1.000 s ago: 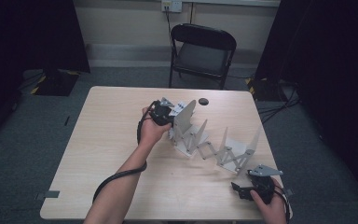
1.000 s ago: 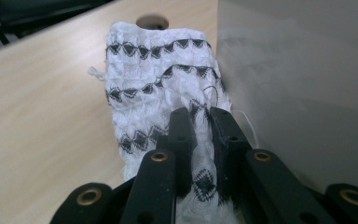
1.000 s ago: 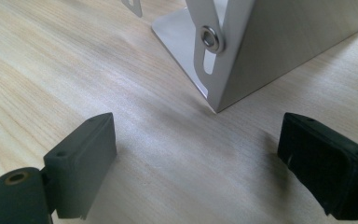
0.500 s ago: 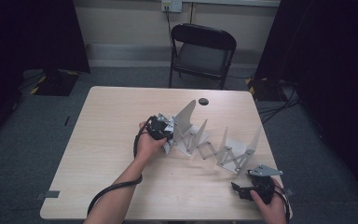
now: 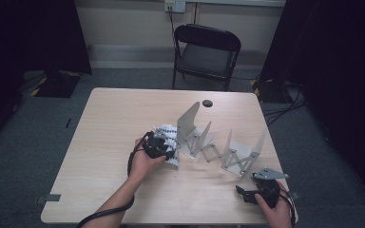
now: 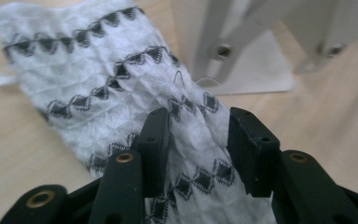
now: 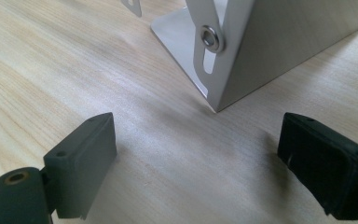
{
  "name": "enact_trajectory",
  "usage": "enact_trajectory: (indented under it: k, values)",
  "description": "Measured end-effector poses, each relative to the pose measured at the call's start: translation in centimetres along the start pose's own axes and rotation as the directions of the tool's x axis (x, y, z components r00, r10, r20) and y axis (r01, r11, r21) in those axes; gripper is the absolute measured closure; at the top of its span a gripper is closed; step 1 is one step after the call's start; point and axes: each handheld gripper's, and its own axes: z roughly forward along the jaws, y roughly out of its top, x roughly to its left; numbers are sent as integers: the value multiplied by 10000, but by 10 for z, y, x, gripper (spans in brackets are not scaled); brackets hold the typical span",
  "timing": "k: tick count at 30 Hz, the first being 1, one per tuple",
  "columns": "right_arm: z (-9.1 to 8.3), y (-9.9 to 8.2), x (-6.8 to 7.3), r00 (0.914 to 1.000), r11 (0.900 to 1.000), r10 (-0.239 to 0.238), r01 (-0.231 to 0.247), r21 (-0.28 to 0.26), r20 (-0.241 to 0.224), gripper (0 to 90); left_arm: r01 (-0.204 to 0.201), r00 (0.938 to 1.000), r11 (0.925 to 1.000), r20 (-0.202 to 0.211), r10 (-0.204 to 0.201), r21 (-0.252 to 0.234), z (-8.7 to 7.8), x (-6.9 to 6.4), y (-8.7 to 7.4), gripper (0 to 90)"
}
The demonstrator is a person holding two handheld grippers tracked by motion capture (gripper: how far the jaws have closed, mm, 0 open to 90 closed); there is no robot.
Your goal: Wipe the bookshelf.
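Cloth (image 6: pixel 135 93), white with rows of dark diamonds, lies on the wooden table (image 5: pixel 104 123) between the jaws of the left gripper (image 6: pixel 198 140). In the left gripper view the fabric runs up from the bottom edge between the two black pads, which stand a little apart from each other on either side of a bunched fold; the jaws have just been opening, and the pads no longer squeeze the cloth, so the tool is released with the fabric still between its pads. Past the pads the cloth spreads flat on the wood, and just beyond it sits the base of a grey metal folding rack (image 6: pixel 256 70).

From the high view, the left gripper (image 5: pixel 164 145) sits at the cloth (image 5: pixel 168 133), at the left end of the rack (image 5: pixel 218 142), whose upright plates and scissor links stretch rightward across the table. At the near right corner the right gripper (image 5: pixel 247 192) rests in a hand, released: its jaws stand wide apart over bare wood, near the rack's right end plate (image 7: pixel 270 42). Beyond the table stands a black folding chair (image 5: pixel 206 52).
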Motion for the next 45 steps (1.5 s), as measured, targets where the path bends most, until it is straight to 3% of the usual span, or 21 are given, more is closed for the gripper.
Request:
enact_trajectory:
  k: [4,6,9,10,14,19,20,23,29,33,37,41,45]
  values:
    - [0,0,0,10000,10000,-1,1,13,-3,108,-7,9995,9999,329,3,112,-10,-8,-7,551]
    - [0,0,0,10000,10000,4,-4,14,-2,108,56,9994,9999,357,-52,-124,-15,-5,-3,530]
    - [0,0,0,10000,10000,4,-4,14,-3,108,59,9999,9996,95,-56,-284,-20,1,3,499]
    - [0,0,0,10000,10000,6,-6,13,-2,108,207,9998,9987,-41,-209,-470,-22,9,9,491]
    - [0,0,0,10000,10000,6,-6,13,-2,108,339,9992,9977,-213,-352,-580,-15,21,17,477]
    - [0,0,0,10000,10000,5,-5,1,6,108,546,9981,9982,-255,-553,-241,-1,23,10,514]
    - [0,0,0,10000,10000,7,-7,0,6,108,299,9992,9995,-254,-302,-106,3,19,5,522]
    - [0,0,0,10000,10000,6,-6,16,-2,108,107,9999,9999,-133,-108,-62,-1,9,-2,530]
    - [0,0,1,10000,10000,39,-39,4,44,108,227,9987,9997,457,-221,-112,-11,-10,-15,528]
    - [-1,-1,3,9999,10000,80,-80,12,84,108,-1,9931,9999,1176,15,-117,-14,-29,-23,521]
    - [-2,-1,5,10000,10000,32,-32,51,85,116,-243,9879,9996,1529,264,-155,-14,-42,-26,513]
    - [-7,-1,8,9999,9997,-110,107,220,129,139,-438,9903,9986,1304,471,-282,-19,-41,-24,495]
    - [-13,0,13,9997,9997,-229,228,122,57,147,-360,9927,9987,1137,400,-364,-23,-35,-24,480]
